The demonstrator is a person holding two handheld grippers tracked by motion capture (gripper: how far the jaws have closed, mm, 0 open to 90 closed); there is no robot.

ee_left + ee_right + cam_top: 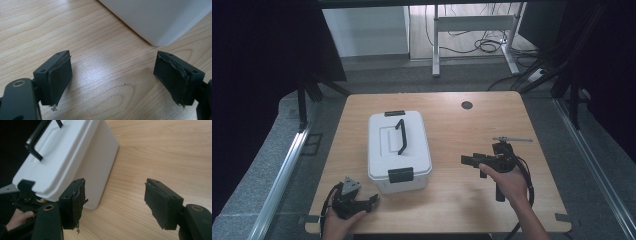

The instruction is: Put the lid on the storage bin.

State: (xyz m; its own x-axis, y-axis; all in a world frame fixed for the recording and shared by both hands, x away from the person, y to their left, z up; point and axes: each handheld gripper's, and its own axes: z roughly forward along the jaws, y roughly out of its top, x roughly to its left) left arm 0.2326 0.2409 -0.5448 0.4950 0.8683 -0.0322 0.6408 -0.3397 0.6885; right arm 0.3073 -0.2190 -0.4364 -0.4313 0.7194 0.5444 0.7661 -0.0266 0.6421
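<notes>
Down at the lower left of the high view, the left gripper (371,201) sits low over the table edge with its jaws spread apart and nothing between them. In its own view the two worn black pads (60,77) frame bare wood, and a rounded corner of the white box (160,20) fills the upper right of that frame, near but not touching the jaws.

Over at the right centre of the high view, the right gripper (468,161) is held in a hand (507,182) and points left toward the box, jaws also standing wide with nothing in them. In the right gripper view its frayed left pad (79,202) overlaps the box's near corner in the picture; whether it touches I can't say.

The white box (398,150) stands in the middle of the wooden table (472,200), lid on, with a black handle (401,136) lying along the top and a black latch (400,174) at the near end and another at the far end. A small dark round hole (467,105) marks the table's upper middle.
</notes>
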